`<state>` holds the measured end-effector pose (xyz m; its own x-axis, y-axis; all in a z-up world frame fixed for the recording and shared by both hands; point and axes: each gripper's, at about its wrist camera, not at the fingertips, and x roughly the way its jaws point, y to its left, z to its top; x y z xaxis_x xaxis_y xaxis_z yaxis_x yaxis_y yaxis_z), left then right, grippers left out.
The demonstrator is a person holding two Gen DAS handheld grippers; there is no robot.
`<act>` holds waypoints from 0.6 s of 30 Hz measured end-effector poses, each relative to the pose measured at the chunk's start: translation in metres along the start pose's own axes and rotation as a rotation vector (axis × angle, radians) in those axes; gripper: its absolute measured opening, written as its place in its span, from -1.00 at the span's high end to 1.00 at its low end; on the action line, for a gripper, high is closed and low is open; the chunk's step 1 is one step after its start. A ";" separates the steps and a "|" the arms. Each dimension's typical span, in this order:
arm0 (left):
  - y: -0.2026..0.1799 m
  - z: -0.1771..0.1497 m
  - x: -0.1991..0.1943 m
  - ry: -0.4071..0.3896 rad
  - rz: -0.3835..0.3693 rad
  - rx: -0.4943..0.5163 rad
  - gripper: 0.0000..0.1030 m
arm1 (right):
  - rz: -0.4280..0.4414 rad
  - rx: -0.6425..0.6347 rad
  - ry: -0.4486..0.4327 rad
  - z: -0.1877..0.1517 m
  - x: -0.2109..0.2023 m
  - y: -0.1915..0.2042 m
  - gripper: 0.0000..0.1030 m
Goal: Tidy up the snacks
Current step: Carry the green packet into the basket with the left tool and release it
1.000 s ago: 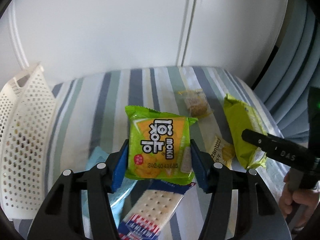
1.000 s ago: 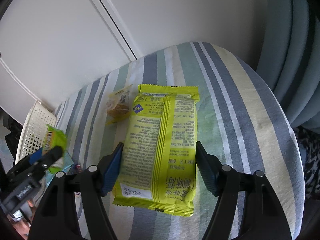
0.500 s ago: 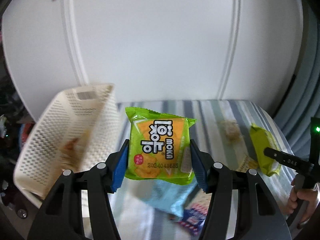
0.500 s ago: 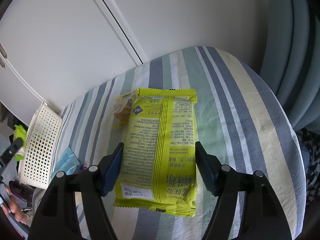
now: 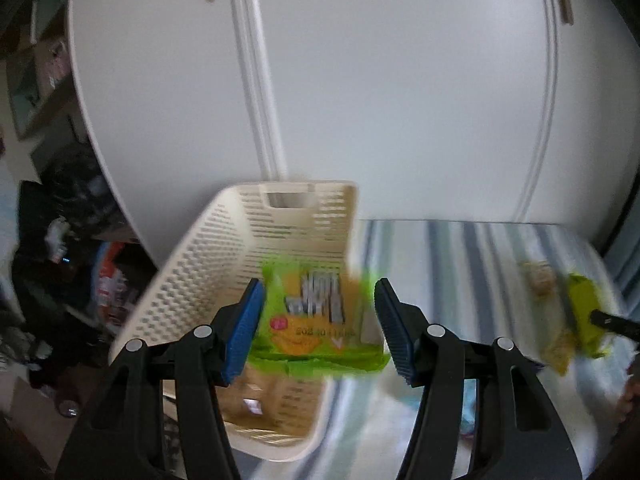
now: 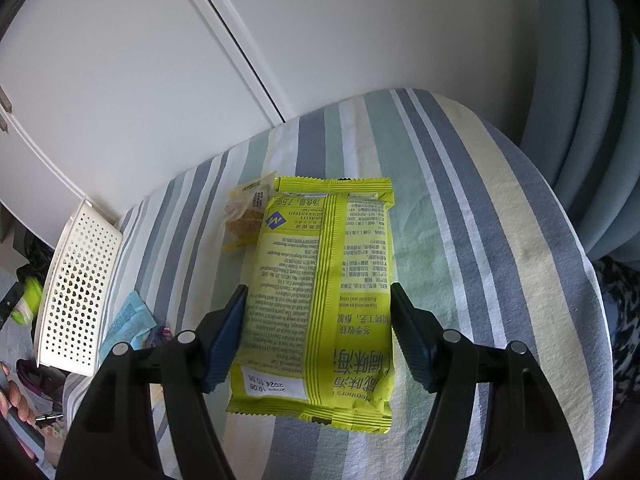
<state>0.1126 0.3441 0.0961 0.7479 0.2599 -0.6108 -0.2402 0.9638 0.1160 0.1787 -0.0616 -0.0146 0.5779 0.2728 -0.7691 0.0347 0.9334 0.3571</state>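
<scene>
Left wrist view is showing the left gripper [image 5: 318,328] with its blue pads [image 5: 244,328] spread apart; the green-and-orange snack packet [image 5: 316,320] is sitting blurred between them, a gap showing at the right pad, and contact at the left pad cannot be told. Behind and below the packet, the cream perforated basket [image 5: 224,264] is tilting toward 11 o'clock, with a tan packet [image 5: 256,396] lying inside it. At 3 o'clock, a yellow-green bag [image 5: 584,304] and a small clear-wrapped biscuit [image 5: 540,276] are lying on the striped cloth [image 5: 460,248].

Right wrist view is showing the right gripper [image 6: 318,340] straddling the yellow-green bag [image 6: 324,288], which is resting flat, back side up, on the striped cloth [image 6: 480,220]; the jaws are standing apart, with the pads at the bag's edges and no squeeze visible. The clear-wrapped biscuit [image 6: 246,212] is touching the bag's corner at 11 o'clock. At 9 o'clock the basket [image 6: 76,288] is standing at the cloth's edge, with a light blue wrapper [image 6: 128,320] just beside it.
</scene>
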 end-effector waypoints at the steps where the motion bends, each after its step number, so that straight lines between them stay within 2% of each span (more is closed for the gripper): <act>1: 0.001 -0.002 0.001 -0.007 0.019 0.002 -0.14 | -0.001 -0.001 0.002 0.000 0.000 0.000 -0.34; 4: 0.007 -0.004 0.005 -0.014 0.035 -0.016 -0.15 | -0.009 -0.003 0.001 0.000 0.001 0.001 -0.34; 9: 0.021 -0.013 0.021 0.020 0.009 -0.103 -0.20 | -0.018 -0.005 0.003 0.001 0.002 0.003 -0.34; 11: 0.028 -0.022 0.026 0.019 0.001 -0.148 -0.49 | -0.024 -0.008 0.005 0.001 0.003 0.004 -0.34; 14: 0.031 -0.032 0.030 0.003 0.027 -0.184 -0.73 | -0.032 -0.012 0.010 0.001 0.004 0.004 -0.34; 16: 0.035 -0.038 0.033 -0.011 0.029 -0.213 -0.83 | -0.041 -0.015 0.015 0.001 0.004 0.004 -0.34; 18: 0.037 -0.040 0.035 -0.012 0.019 -0.225 -0.84 | -0.051 -0.019 0.022 0.001 0.006 0.005 -0.35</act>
<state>0.1047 0.3868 0.0474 0.7488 0.2798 -0.6009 -0.3853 0.9214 -0.0510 0.1827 -0.0556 -0.0171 0.5575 0.2300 -0.7977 0.0477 0.9504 0.3074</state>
